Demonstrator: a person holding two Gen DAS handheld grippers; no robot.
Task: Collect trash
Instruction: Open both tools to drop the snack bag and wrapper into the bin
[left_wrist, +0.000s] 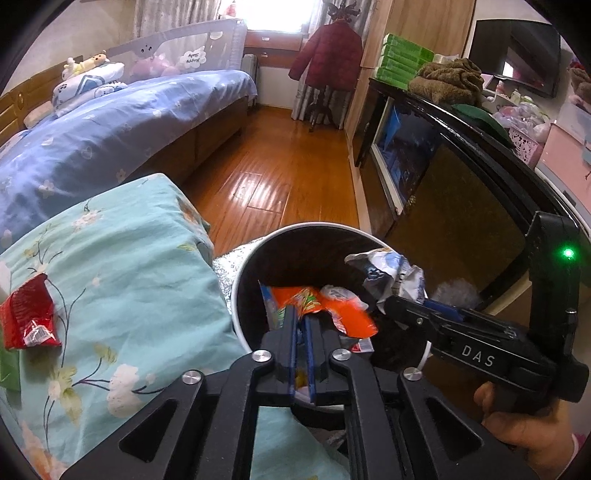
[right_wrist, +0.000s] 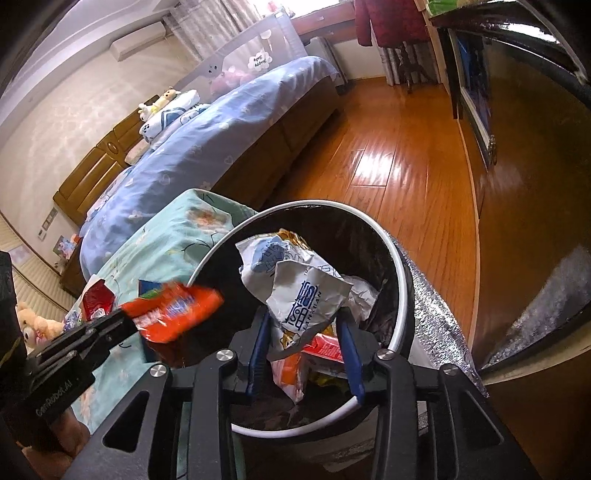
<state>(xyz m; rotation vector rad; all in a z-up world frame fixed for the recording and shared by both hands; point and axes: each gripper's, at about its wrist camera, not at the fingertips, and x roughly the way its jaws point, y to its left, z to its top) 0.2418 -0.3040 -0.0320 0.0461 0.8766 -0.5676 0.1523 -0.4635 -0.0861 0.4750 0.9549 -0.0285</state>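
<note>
Over the bin (right_wrist: 400, 273), each claw pinches a crumpled wrapper: orange (left_wrist: 347, 314), white (right_wrist: 306, 295).

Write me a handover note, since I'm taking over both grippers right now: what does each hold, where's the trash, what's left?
Left gripper: jaws shut on the orange wrapper, held over the bin.
Right gripper: jaws around the white wrapper, also above the bin's opening.
Bin: already holds some wrappers at the bottom.
Done: two pieces picked up and brought to the bin.
Left: release both, then fetch the red packet lying on the floral bedding beside the bin.
</note>
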